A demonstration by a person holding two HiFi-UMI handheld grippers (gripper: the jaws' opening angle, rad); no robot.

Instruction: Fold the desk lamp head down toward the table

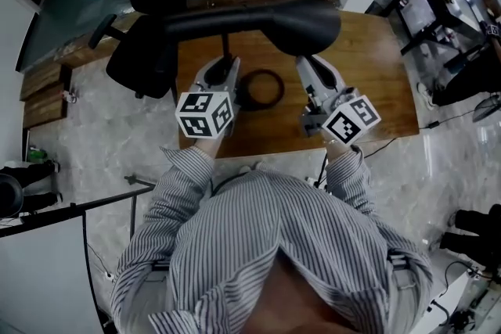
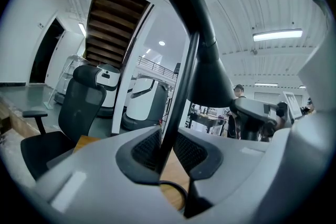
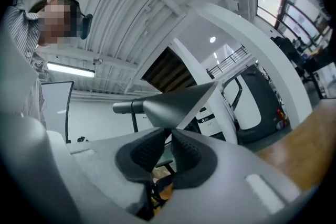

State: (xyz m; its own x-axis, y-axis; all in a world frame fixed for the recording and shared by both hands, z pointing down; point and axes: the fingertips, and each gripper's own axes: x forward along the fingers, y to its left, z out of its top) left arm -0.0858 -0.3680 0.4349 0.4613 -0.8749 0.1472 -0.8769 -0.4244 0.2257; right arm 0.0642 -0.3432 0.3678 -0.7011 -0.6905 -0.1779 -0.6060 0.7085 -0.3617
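A black desk lamp stands on the wooden table [image 1: 376, 90], its ring base [image 1: 261, 87] lying between my two grippers. Its thin upright stem [image 2: 181, 97] runs between the pads of my left gripper [image 2: 167, 149], which is shut on it low down. From the top of the stem a dark arm [image 1: 211, 21] runs level to the cone-shaped lamp head [image 1: 301, 23]. My right gripper [image 3: 170, 147] is shut on the lower edge of the lamp head [image 3: 178, 105]. In the head view the left gripper [image 1: 223, 66] and the right gripper [image 1: 311, 66] sit side by side under the lamp.
A black office chair [image 1: 145, 51] stands at the table's far left corner. A cable [image 1: 395, 141] trails off the table's near right edge. The person in a striped shirt [image 1: 266, 246] stands at the near edge. More desks stand at the far right [image 1: 438, 4].
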